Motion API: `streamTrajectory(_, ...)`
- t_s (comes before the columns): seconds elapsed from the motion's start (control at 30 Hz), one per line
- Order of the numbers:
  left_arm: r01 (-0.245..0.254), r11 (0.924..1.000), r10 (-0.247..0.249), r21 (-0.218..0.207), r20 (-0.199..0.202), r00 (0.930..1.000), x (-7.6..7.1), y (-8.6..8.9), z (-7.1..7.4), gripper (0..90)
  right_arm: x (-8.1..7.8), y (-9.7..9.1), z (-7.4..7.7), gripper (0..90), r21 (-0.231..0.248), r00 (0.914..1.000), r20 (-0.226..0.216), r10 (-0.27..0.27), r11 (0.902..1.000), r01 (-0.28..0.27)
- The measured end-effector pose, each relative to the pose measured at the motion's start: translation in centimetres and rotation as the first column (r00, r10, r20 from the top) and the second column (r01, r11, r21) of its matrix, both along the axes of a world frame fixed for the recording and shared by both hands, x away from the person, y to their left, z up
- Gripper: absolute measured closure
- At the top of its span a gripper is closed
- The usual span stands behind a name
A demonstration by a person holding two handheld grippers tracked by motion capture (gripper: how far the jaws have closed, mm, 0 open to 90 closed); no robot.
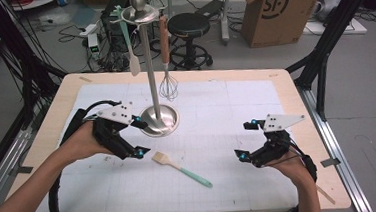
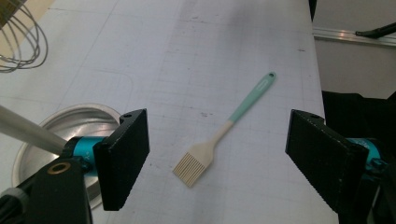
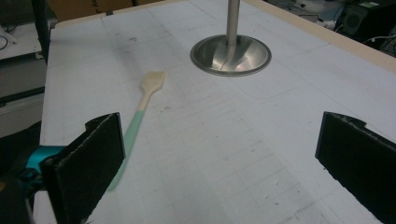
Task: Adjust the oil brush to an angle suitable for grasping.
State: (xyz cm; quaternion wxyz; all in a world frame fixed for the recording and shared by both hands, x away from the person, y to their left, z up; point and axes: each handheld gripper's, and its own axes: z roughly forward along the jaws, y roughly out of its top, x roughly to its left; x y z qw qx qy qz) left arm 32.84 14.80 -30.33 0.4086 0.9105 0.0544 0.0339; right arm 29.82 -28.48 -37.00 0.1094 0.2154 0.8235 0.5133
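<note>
The pastry brush (image 1: pixel 180 169) is lying flat on the desk (image 1: pixel 285 86), just in front of the utensil stand (image 1: pixel 158 119) where a whisk (image 1: pixel 168 85) is hanging. The left claw (image 1: pixel 139 138) is hovering beside it, spread and pinching nothing; the right claw (image 1: pixel 246 140) is waiting, spread too. Grabbing and hanging are still ahead.

The high view looks forward and down over the whole counter (image 1: pixel 286 104). Each claw view rides low and close, looking along its own jaws across the white mat. All three share the pastry brush (image 1: pixel 180 168) (image 2: pixel 219 135) (image 3: pixel 140 112) and the stand's steel base (image 1: pixel 159 120) (image 2: pixel 60 126) (image 3: pixel 231 55).
</note>
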Motion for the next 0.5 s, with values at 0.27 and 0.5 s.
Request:
streamTrajectory(0.27,0.030,0.9990,-0.028,0.032,-0.063,0.9976,1.2,-2.6,-1.1,43.6,0.0,-0.1,0.1,0.0,0.004,1.0000,0.009,0.003,1.0000,-0.003)
streamTrajectory(0.5,0.060,0.9934,-0.053,0.098,-0.068,0.9963,1.9,-4.5,-2.5,64.1,-0.1,-0.1,0.1,0.0,0.007,1.0000,0.006,0.005,1.0000,-0.005)
